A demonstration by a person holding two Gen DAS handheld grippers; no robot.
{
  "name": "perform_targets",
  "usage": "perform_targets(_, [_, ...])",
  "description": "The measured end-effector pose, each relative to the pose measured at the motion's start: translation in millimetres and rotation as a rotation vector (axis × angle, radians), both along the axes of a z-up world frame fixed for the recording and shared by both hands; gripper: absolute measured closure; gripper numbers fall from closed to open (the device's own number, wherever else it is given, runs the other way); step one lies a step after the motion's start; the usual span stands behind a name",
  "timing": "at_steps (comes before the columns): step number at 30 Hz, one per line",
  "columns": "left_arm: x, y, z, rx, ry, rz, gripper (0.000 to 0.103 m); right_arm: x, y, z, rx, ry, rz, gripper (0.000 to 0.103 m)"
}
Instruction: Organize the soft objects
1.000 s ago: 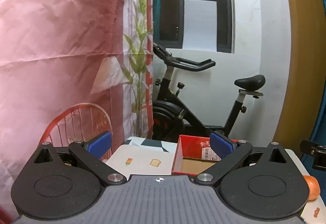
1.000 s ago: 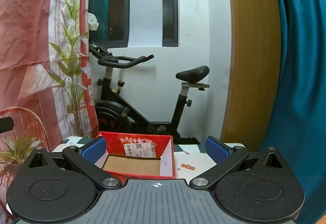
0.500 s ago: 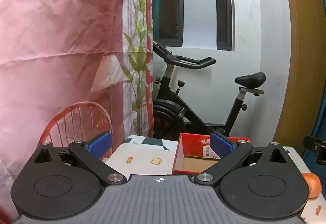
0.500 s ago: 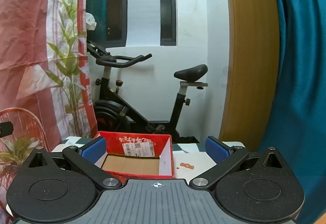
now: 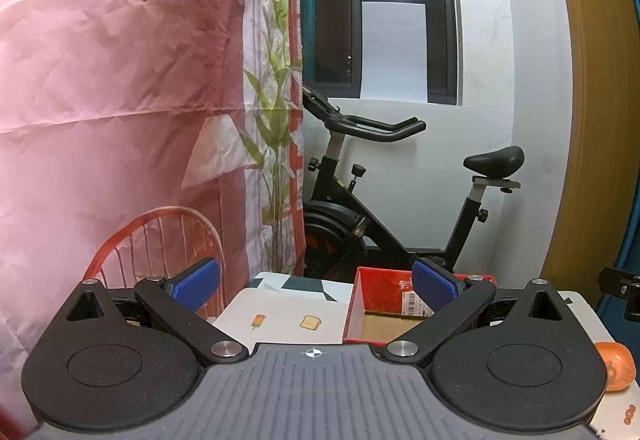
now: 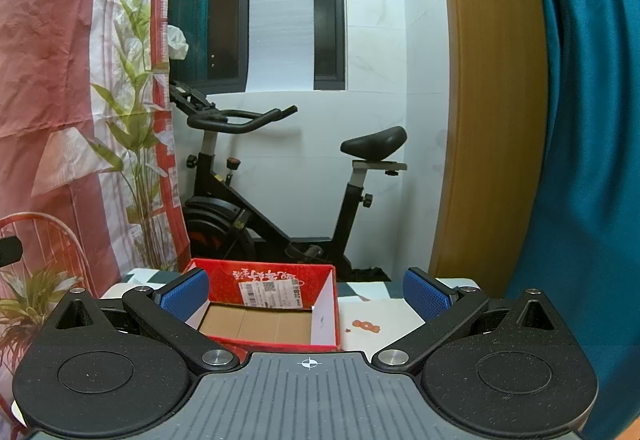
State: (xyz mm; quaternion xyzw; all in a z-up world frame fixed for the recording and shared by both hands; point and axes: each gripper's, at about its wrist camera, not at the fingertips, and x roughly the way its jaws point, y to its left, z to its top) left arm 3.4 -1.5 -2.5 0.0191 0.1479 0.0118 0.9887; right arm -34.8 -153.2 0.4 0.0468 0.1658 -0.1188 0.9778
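Observation:
An open red cardboard box (image 6: 272, 304) with a brown floor and nothing inside sits on a white patterned table (image 5: 280, 304). In the left wrist view the same box (image 5: 376, 304) is at centre right. An orange soft object (image 5: 614, 364) shows at the right edge of the left wrist view, partly hidden behind the gripper body. My left gripper (image 5: 316, 286) is open above the near table with nothing between its blue pads. My right gripper (image 6: 306, 290) is open too, held just in front of the box, empty.
A black exercise bike (image 6: 256, 199) stands behind the table against a white wall. A pink printed sheet (image 5: 120, 79) hangs at the left, with a painted red chair (image 5: 160, 240) on it. A teal curtain (image 6: 592, 119) and a wooden door frame (image 6: 492, 99) are at the right.
Both views have shifted slightly; the box sits a little lower and closer in the right wrist view. Both grippers have stayed open and empty.

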Motion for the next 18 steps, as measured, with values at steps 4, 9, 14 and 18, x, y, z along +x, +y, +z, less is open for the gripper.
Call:
perform_targets(4, [0.2,-0.4,0.1,0.002,0.000,0.000,0.000,0.3,0.0,0.3,0.000,0.000,0.000,0.000])
perform_targets(9, [-0.7,0.1,-0.7,0.002,0.000,-0.003,0.000,0.1,-0.5,0.1,0.001,0.000,0.000,0.000])
perform_targets(14, [-0.6,0.2,-0.7,0.005,-0.001,-0.003,0.000,-0.4,-0.2,0.4,0.000,0.001,0.000,0.000])
perform_targets(18, [0.4,1.2,-1.5,0.012,0.001,-0.007,0.000,-3.1,0.3,1.1,0.002,0.002,0.000,0.000])
